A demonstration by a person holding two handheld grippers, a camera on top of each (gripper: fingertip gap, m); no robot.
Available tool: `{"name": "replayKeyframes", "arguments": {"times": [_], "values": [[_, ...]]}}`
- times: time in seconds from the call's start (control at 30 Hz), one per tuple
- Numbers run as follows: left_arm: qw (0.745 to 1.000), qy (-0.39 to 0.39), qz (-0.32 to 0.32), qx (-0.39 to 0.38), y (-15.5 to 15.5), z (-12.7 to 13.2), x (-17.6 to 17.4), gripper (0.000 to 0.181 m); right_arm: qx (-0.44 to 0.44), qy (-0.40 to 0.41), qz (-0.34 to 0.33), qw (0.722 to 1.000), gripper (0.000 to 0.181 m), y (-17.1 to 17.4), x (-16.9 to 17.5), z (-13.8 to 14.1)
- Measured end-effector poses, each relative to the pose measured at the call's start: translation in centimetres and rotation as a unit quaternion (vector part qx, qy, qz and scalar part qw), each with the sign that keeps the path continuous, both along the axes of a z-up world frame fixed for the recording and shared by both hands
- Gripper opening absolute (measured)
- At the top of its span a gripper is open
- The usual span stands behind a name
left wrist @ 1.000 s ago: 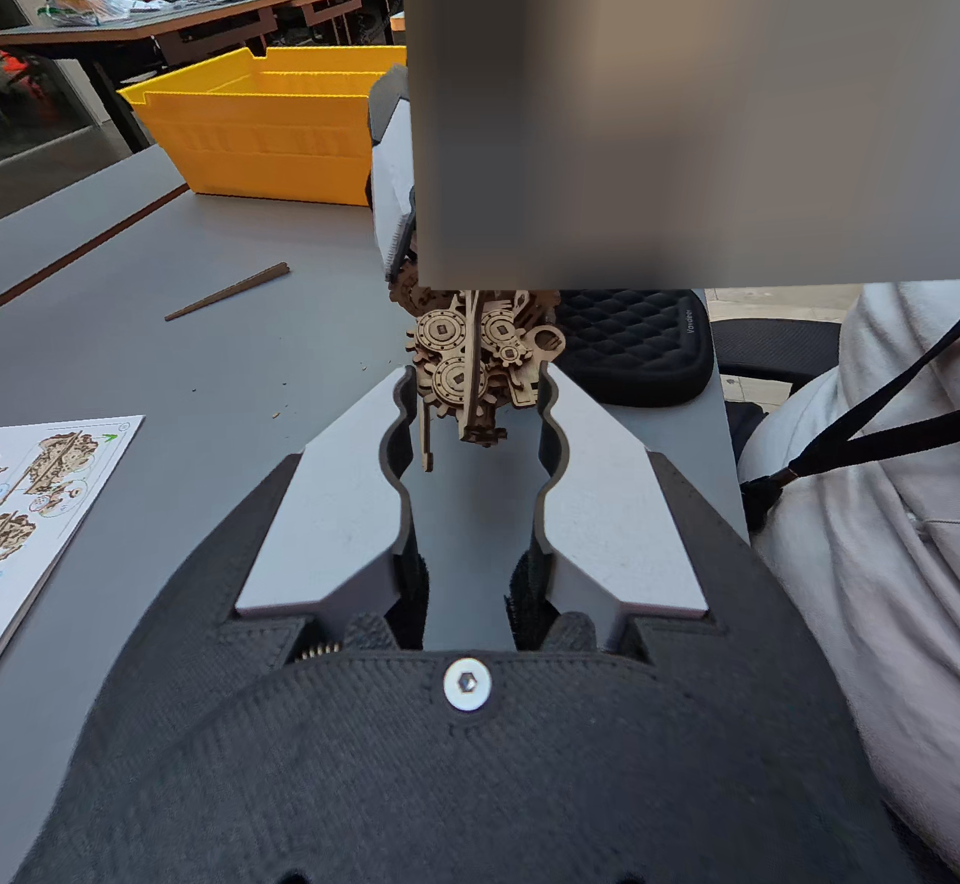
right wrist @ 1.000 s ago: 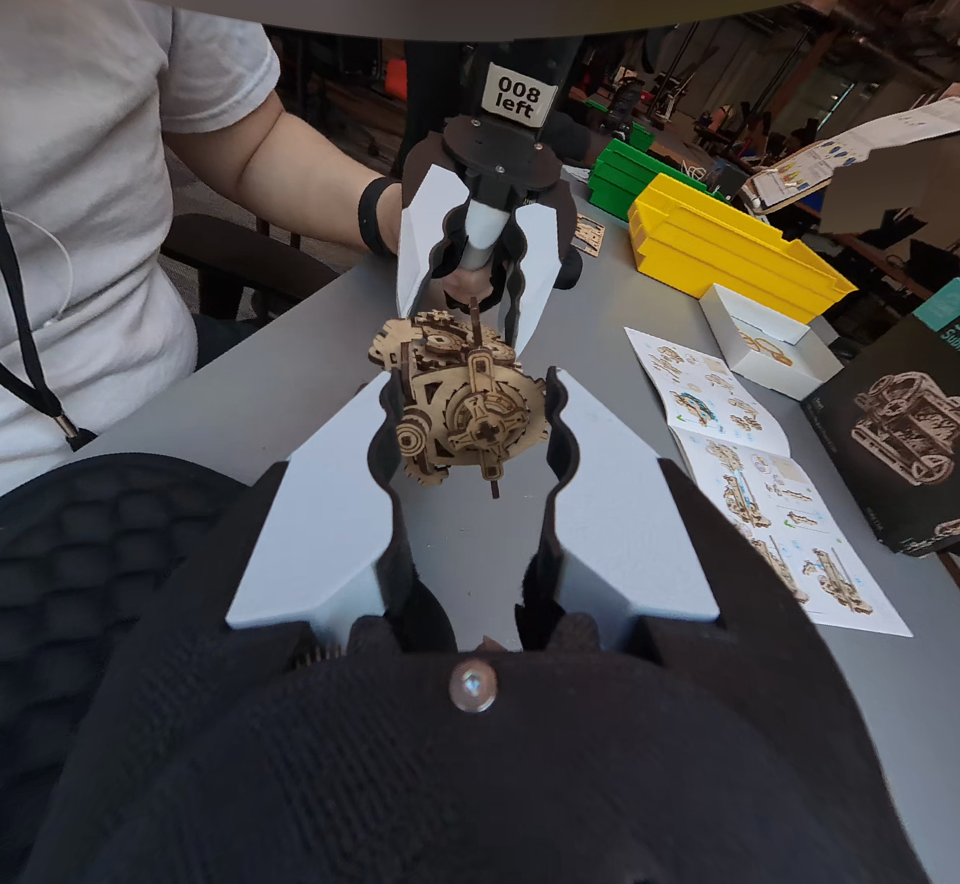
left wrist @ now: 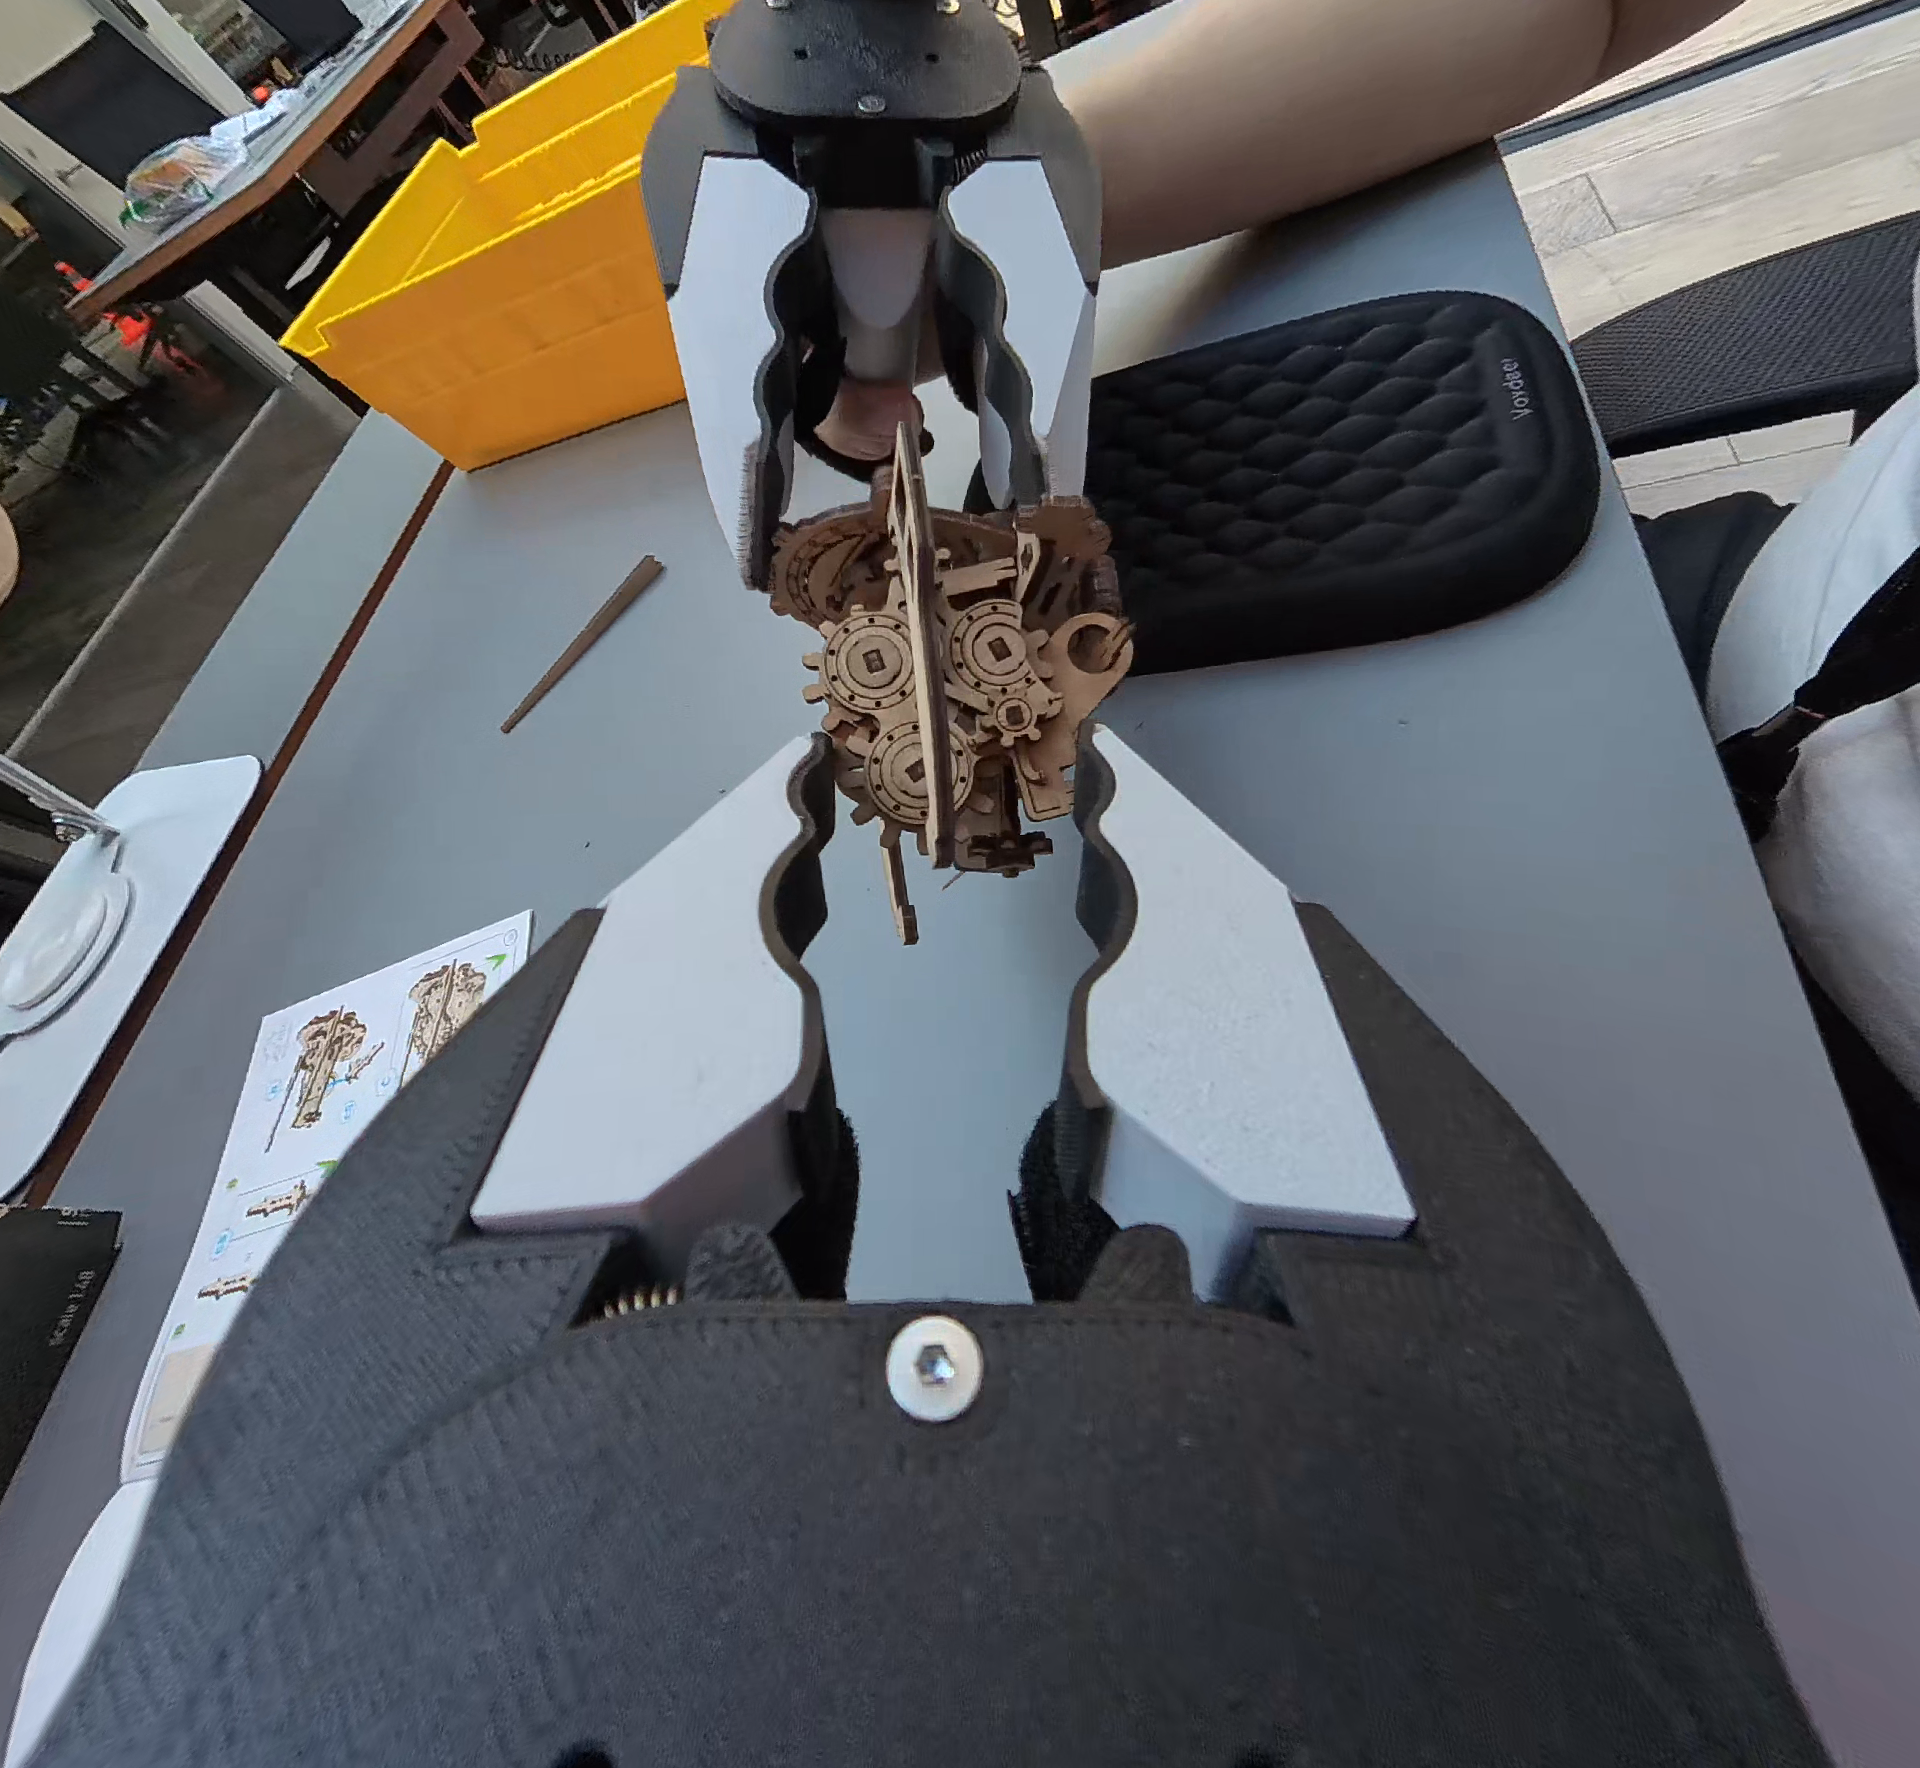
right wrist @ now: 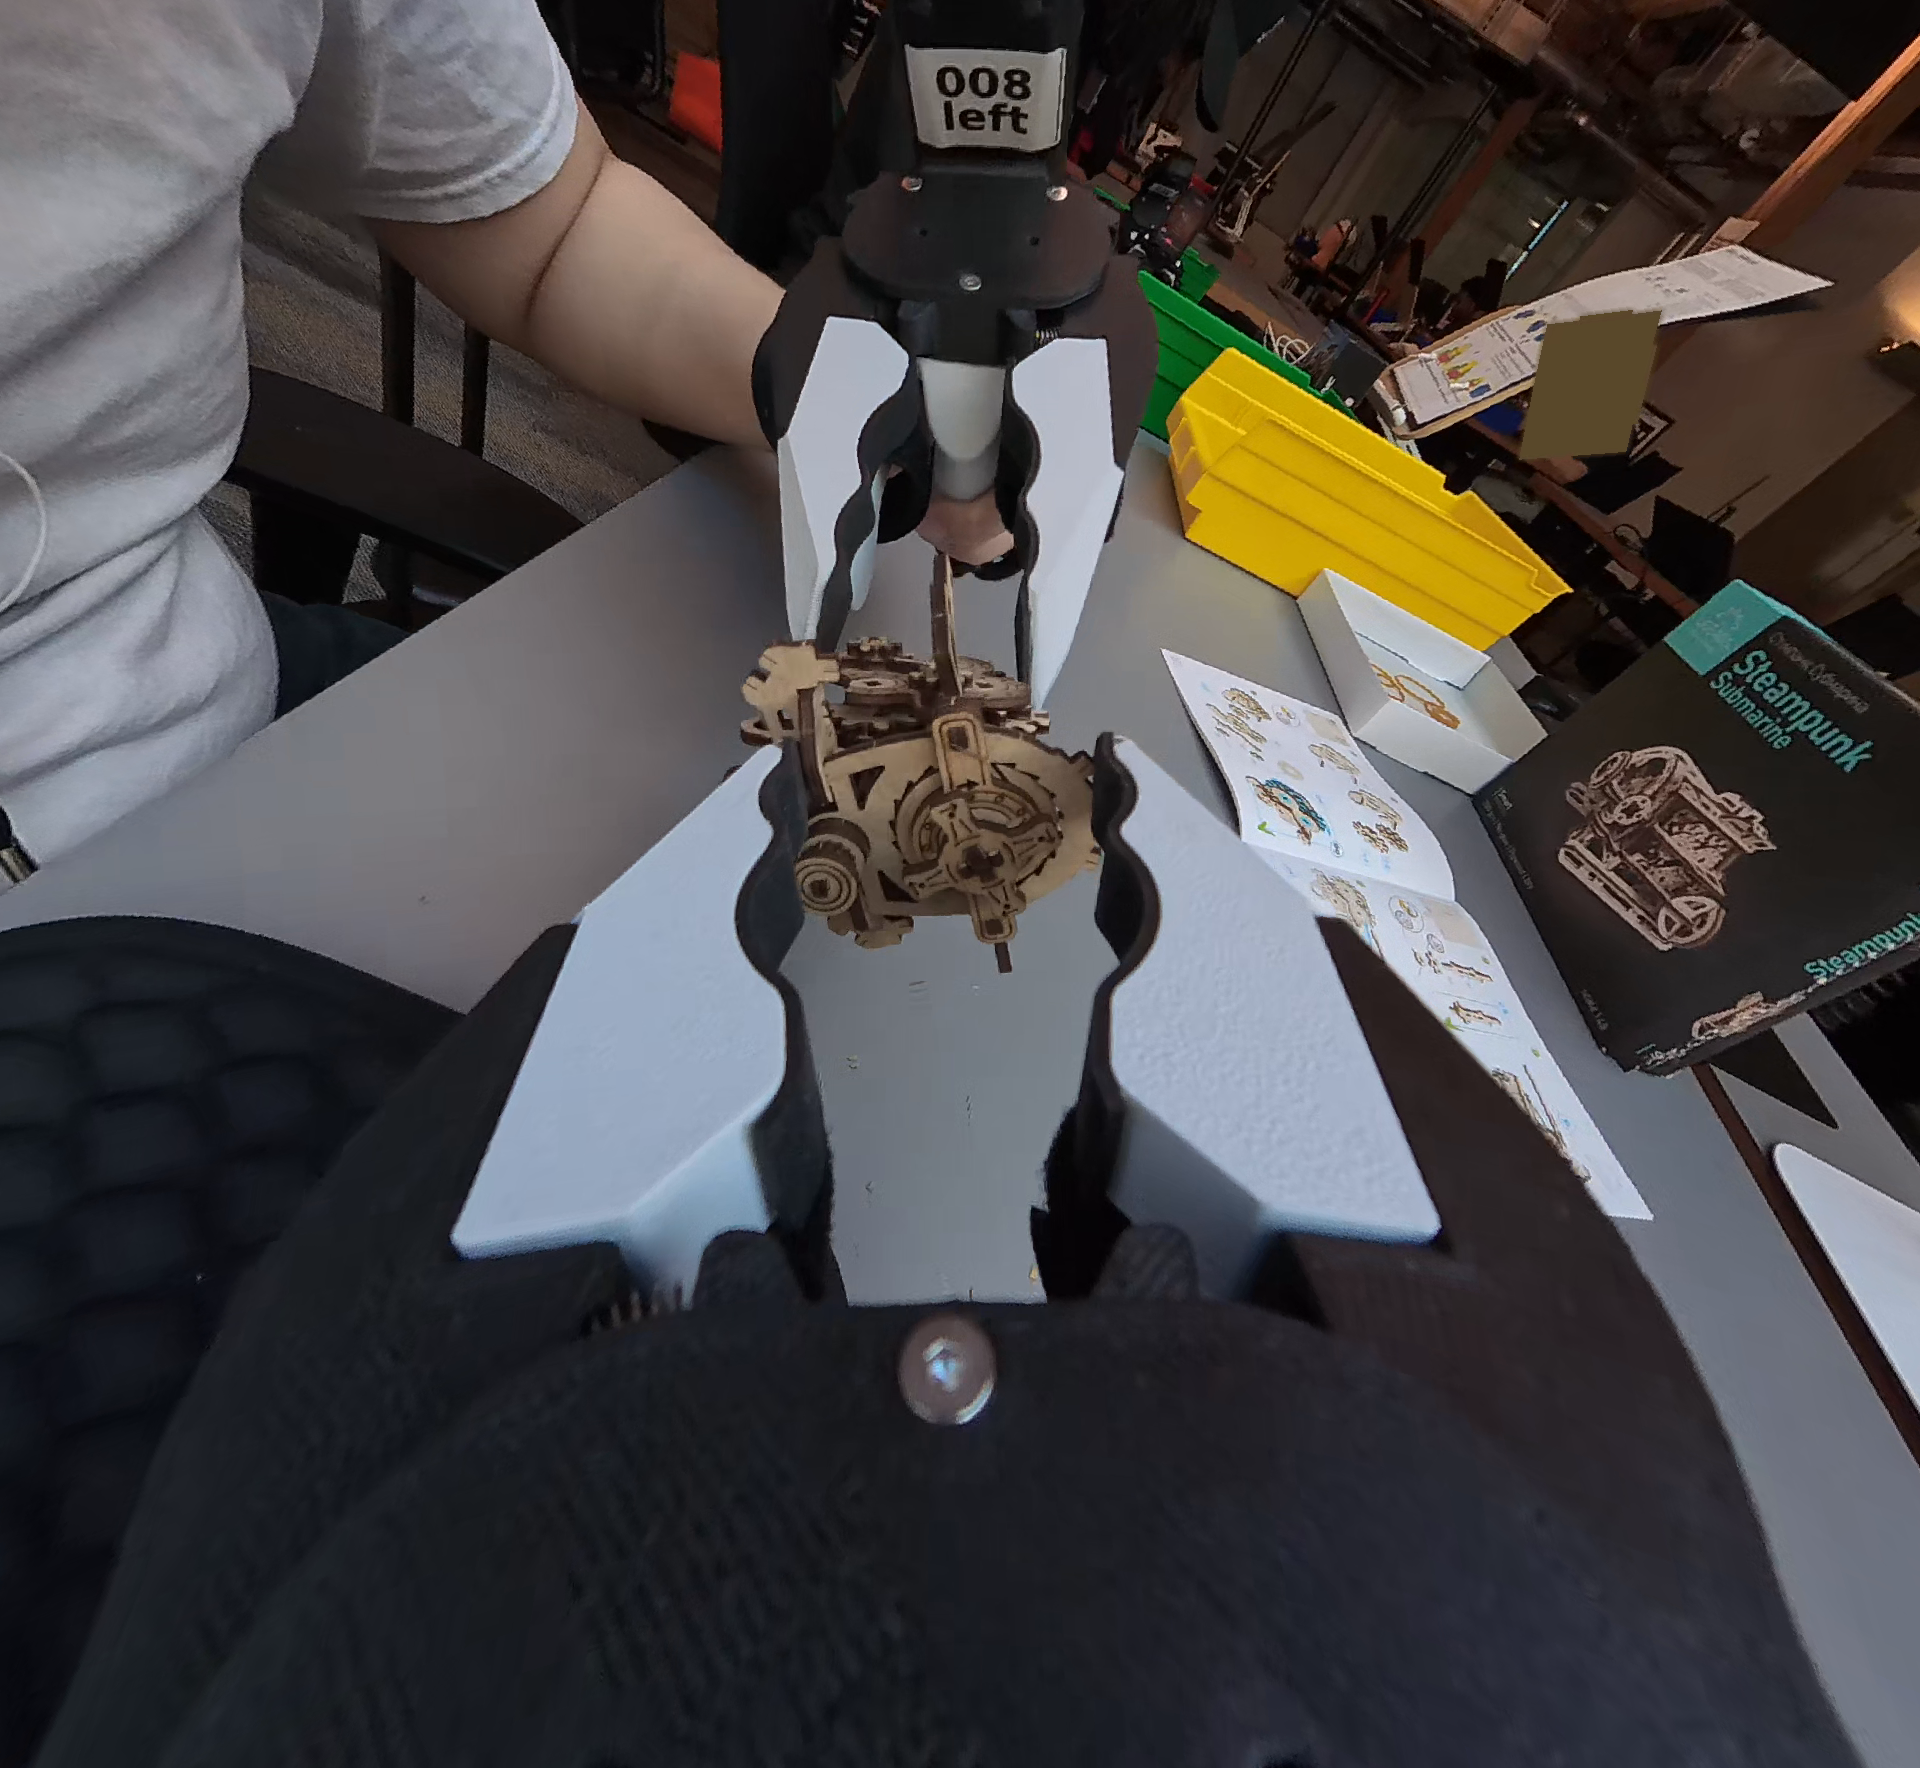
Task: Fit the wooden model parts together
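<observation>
Grey table [left wrist: 1351,835] below; wooden model [left wrist: 951,679] gripped between both facing tools' tips: left tool [left wrist: 951,762], right tool [right wrist: 940,783].

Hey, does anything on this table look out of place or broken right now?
Nothing looks broken. The one stray item is a thin wooden stick lying loose on the grey table, apart from the wooden model held up between the two tools. The instruction sheets lie flat.
</observation>
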State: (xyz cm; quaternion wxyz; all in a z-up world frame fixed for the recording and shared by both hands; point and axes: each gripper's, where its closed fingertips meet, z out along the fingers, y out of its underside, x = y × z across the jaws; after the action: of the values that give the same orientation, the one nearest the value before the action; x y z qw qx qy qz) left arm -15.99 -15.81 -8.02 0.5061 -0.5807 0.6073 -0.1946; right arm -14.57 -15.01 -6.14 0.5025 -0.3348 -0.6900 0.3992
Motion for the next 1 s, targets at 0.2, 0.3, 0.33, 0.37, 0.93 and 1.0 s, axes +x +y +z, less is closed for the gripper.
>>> {"name": "replayKeyframes", "arguments": {"times": [0.2,0.3,0.33,0.37,0.93,1.0], "values": [[1.0,0.024,0.01,-0.016,1.2,-1.5,-0.2,0.045,0.006,-0.027,-0.02,0.999,0.054,1.2,0.0,-1.8],[0.999,0.044,0.014,-0.023,1.7,-2.4,-0.3,0.045,0.004,-0.039,-0.026,0.999,0.054,1.6,-0.2,-2.8],[0.998,0.047,0.013,-0.024,1.8,-2.6,-0.4,0.045,0.001,-0.042,-0.027,0.999,0.054,1.8,-0.2,-3.0],[0.998,0.048,0.012,-0.028,1.9,-2.8,-0.4,0.045,-0.002,-0.044,-0.028,0.999,0.054,1.9,-0.3,-3.3],[0.997,0.061,-0.004,-0.05,2.3,-3.6,-0.4,0.045,-0.016,-0.069,-0.027,0.997,0.057,2.4,-0.4,-4.3],[0.997,0.064,-0.004,-0.051,2.3,-3.6,-0.4,0.045,-0.009,-0.072,-0.03,0.997,0.058,2.5,-0.4,-4.2]]}}
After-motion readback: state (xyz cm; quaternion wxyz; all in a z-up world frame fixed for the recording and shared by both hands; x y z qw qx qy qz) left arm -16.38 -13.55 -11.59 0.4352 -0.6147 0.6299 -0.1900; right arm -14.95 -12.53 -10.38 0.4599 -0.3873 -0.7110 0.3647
